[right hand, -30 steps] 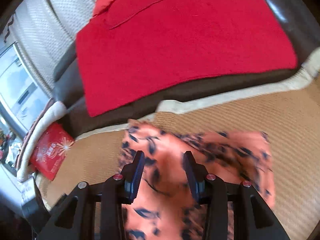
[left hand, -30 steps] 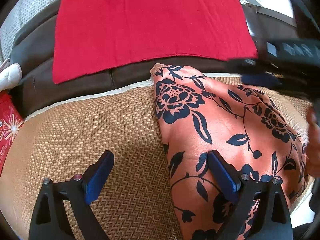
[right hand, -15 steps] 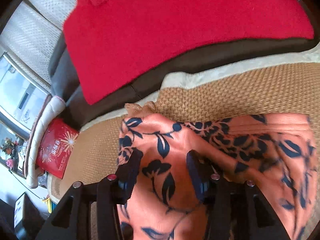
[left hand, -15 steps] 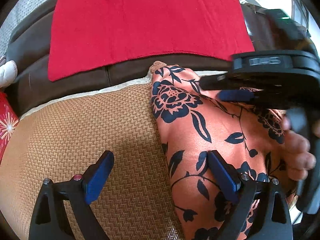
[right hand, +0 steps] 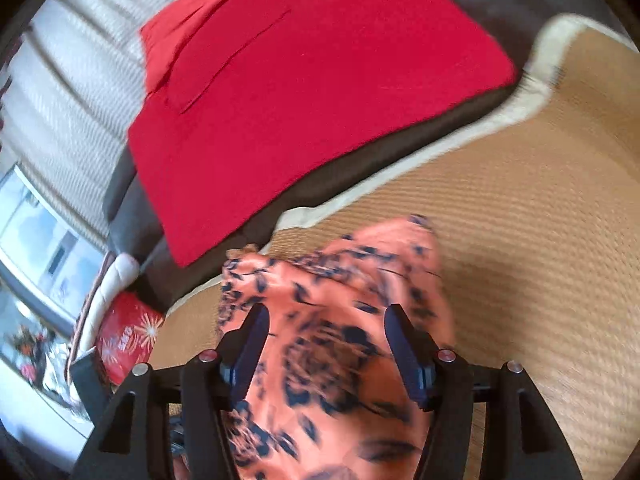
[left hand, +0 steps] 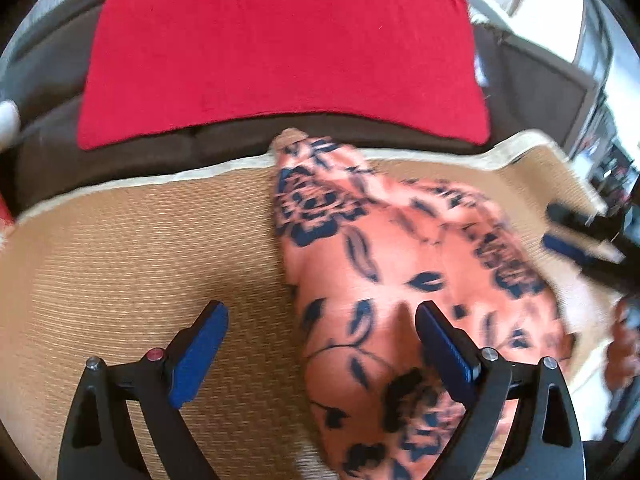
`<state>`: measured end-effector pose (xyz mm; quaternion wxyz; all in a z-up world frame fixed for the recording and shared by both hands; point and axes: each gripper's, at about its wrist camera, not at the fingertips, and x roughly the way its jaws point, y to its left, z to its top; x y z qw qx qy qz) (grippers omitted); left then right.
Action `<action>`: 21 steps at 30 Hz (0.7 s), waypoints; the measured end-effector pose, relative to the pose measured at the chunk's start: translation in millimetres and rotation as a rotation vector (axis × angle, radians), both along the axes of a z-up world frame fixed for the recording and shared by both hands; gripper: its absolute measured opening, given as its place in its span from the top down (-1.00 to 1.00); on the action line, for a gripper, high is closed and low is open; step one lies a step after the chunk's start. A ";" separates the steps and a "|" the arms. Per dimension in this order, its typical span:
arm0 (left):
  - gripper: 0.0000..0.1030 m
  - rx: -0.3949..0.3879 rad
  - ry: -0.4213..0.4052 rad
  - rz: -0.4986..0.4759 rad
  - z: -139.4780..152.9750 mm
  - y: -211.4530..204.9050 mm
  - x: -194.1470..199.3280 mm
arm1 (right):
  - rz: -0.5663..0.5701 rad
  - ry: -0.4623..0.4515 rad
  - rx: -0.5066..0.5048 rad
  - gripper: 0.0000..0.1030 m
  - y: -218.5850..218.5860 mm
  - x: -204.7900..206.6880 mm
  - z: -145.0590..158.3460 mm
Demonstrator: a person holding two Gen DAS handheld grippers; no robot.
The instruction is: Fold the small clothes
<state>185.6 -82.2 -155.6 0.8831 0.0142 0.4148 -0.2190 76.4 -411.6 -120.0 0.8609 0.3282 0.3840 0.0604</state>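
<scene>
An orange garment with dark blue flowers (left hand: 392, 280) lies folded in a long strip on a woven tan mat (left hand: 140, 248). My left gripper (left hand: 320, 344) is open above the garment's near left edge, its right finger over the cloth. My right gripper (right hand: 326, 350) is open and hangs over the garment (right hand: 340, 320), empty. It also shows at the right edge of the left wrist view (left hand: 580, 240), off the cloth.
A red cloth (left hand: 280, 52) lies flat on the dark brown sofa (left hand: 160, 152) behind the mat. A red printed packet (right hand: 128, 340) lies at the mat's left end. White patterned upholstery (right hand: 72, 80) is behind.
My right gripper has opened wider and pulled back to the right, off the far part of the garment. The left gripper stays open in place.
</scene>
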 end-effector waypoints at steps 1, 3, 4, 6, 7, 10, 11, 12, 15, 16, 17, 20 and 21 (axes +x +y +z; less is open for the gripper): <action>-0.85 -0.023 0.005 -0.016 2.1 0.4 -0.6 | -0.011 0.004 0.014 -0.25 -5.7 -2.9 -1.8; -0.85 -0.061 0.028 -0.054 3.9 -0.1 -1.7 | -0.024 0.009 0.058 -0.32 -21.6 -10.2 -6.5; -0.85 -0.079 0.045 -0.071 2.6 0.5 -0.9 | -0.022 0.016 0.083 -0.36 -26.7 -11.2 -9.6; -0.85 -0.106 0.086 -0.100 -1.3 -1.8 0.1 | -0.020 0.043 0.121 -0.36 -33.7 -12.2 -18.7; -0.85 -0.113 0.112 -0.114 -3.6 -3.3 -0.2 | -0.017 0.062 0.138 -0.36 -36.9 -11.5 -24.1; -0.85 -0.132 0.165 -0.124 -12.1 -6.0 2.8 | -0.003 0.108 0.184 -0.36 -43.8 -11.3 -38.9; -0.85 -0.147 0.187 -0.127 -14.7 -5.6 4.6 | 0.002 0.114 0.202 -0.36 -45.2 -10.0 -42.7; -0.85 -0.158 0.201 -0.131 -16.7 -5.5 6.0 | 0.012 0.123 0.223 -0.36 -46.4 -8.1 -47.0; -0.85 -0.199 0.238 -0.135 -21.9 -3.2 9.8 | 0.032 0.154 0.258 -0.36 -49.3 -4.8 -59.5; -0.85 -0.211 0.246 -0.133 -23.0 -2.6 11.3 | 0.042 0.163 0.270 -0.36 -49.4 -3.3 -63.1; -0.85 -0.217 0.254 -0.133 -23.1 -3.6 14.3 | 0.055 0.169 0.281 -0.36 -48.6 -1.4 -66.0; -0.85 -0.235 0.282 -0.134 -27.0 -3.3 19.1 | 0.088 0.160 0.323 -0.36 -47.2 3.8 -71.4; -0.85 -0.241 0.292 -0.136 -28.4 -3.5 20.6 | 0.096 0.159 0.335 -0.36 -46.8 5.1 -72.4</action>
